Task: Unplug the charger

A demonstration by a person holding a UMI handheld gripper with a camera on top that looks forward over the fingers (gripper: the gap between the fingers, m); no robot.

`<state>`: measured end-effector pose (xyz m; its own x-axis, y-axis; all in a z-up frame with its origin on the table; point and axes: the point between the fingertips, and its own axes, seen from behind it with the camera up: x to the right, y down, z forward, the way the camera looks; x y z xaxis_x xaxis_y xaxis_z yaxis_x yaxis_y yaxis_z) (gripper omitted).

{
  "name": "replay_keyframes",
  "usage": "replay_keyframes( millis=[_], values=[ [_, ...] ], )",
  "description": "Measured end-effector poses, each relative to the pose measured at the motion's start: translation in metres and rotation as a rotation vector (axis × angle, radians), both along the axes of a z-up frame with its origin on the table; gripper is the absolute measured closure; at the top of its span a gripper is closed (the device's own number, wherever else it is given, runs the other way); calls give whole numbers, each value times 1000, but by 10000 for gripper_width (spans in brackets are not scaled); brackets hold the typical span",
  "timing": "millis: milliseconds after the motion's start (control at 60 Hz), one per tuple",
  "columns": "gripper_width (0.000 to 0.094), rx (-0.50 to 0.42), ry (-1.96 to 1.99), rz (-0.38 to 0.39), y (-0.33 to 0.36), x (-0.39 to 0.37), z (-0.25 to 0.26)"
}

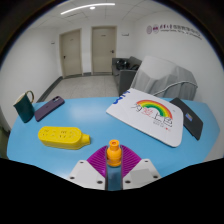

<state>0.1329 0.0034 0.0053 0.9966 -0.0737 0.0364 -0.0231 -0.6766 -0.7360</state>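
Note:
A yellow power strip [62, 135] lies on the blue table [90, 118], ahead and to the left of my fingers, with a small orange piece at its near end. My gripper [113, 163] is shut on an orange charger [113, 151] with a blue lower part. The charger is pressed between the purple pads [96, 161] and stands apart from the strip, clear of its sockets.
A white sheet with a rainbow drawing [150, 110] lies ahead to the right, with a dark notebook [192, 118] beside it. A dark phone [48, 107] and a teal object [24, 104] lie beyond the strip at the left. Doors and a wall stand behind.

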Motion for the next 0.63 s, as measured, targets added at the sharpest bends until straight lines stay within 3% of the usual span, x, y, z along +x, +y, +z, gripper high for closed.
replay_keyframes(
  millis=[200, 217, 233, 250, 300, 350, 633],
  values=[
    [649, -18, 13, -8, 5, 1, -15],
    [594, -15, 22, -10, 6, 0, -14],
    [480, -12, 31, -11, 5, -1, -14],
    [458, -10, 41, -13, 5, -2, -13],
    [189, 2, 71, -13, 4, -6, -9],
    [92, 12, 100, -19, 2, -9, -4],
    [97, 59, 171, -27, -48, 14, 40]
  ],
)
